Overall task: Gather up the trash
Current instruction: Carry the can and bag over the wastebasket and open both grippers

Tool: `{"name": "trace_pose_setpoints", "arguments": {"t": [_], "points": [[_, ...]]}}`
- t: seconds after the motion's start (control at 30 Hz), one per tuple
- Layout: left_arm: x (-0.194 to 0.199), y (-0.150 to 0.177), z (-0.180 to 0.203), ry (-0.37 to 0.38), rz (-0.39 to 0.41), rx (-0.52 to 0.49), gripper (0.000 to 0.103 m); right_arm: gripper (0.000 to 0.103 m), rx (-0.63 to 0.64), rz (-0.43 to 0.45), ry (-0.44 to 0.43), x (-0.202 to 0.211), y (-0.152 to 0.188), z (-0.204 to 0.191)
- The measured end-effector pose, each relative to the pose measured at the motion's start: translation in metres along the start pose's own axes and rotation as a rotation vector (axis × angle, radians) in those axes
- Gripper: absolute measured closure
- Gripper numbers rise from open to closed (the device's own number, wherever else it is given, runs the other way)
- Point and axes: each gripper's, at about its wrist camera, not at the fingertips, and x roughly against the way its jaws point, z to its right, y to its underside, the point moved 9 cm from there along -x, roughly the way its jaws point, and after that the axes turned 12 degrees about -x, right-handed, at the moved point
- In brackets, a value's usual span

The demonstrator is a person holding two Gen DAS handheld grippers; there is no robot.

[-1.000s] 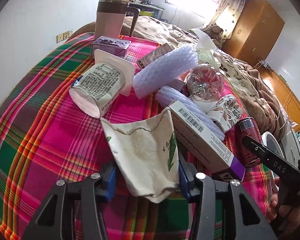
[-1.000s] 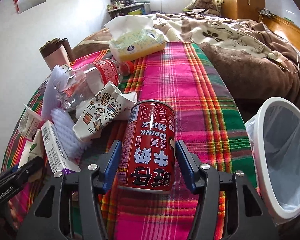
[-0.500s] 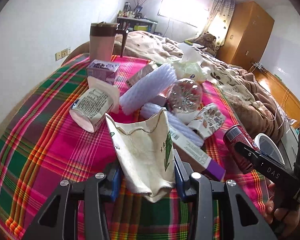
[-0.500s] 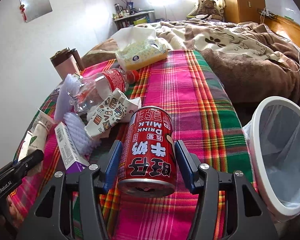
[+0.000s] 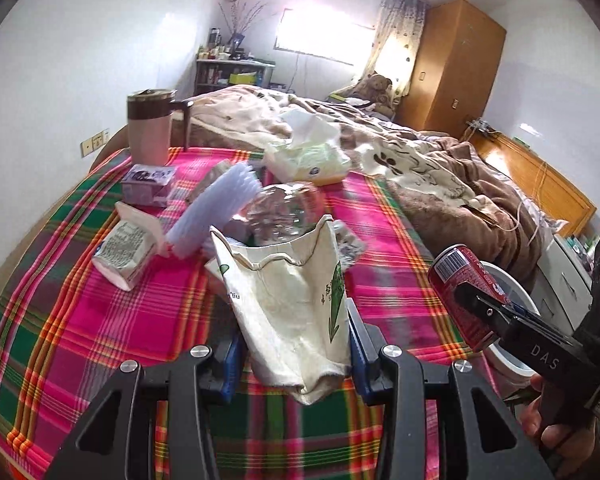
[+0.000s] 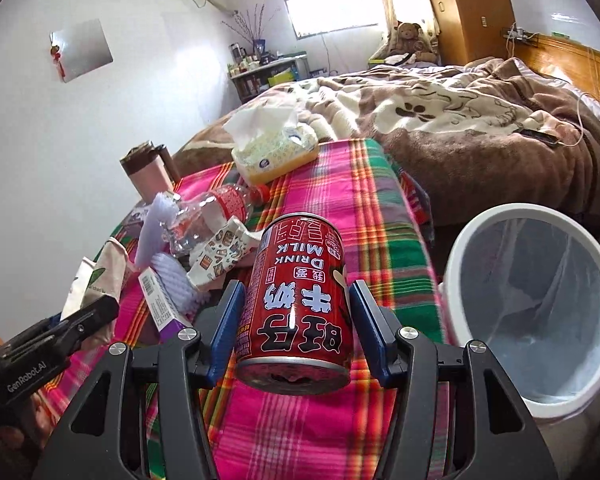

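My left gripper [image 5: 294,344] is shut on a crumpled cream paper cup [image 5: 292,300] with a green arrow, held above the plaid tablecloth [image 5: 100,320]. My right gripper [image 6: 296,320] is shut on a red milk-drink can [image 6: 296,304], lifted off the cloth; the can [image 5: 466,288] also shows at the right of the left wrist view. A white bin [image 6: 532,304] with a clear liner stands just right of the can, beside the table. Left on the cloth lie a clear plastic bottle [image 6: 204,220], a patterned paper cup [image 6: 220,256], white foam sleeves [image 5: 216,208], a purple-ended carton [image 6: 160,300] and a yoghurt tub [image 5: 124,248].
A tissue pack [image 5: 308,156] and a brown lidded mug [image 5: 150,128] stand at the far end of the table, with a small purple box [image 5: 148,180] nearby. A bed with a brown blanket [image 6: 460,120] lies beyond. A hand [image 5: 548,420] grips the right tool.
Both grippers have risen and pulled back from the table with their loads. The can has come off the cloth, and more of the bin's mouth shows beside it.
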Motion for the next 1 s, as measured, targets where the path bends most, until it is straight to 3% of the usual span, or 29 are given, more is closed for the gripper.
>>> {"name": "trace_pose_setpoints", "arguments": {"t": [0.53, 1.0], "points": [[0.005, -0.030, 0.126, 0.096, 0.076, -0.190, 0.059, 0.048, -0.065, 0.156, 0.096, 0.065, -0.033, 0.075], [-0.031, -0.032, 0.237, 0.271, 0.038, -0.304, 0.059, 0.048, -0.157, 0.137, 0.225, 0.069, -0.038, 0.157]]}}
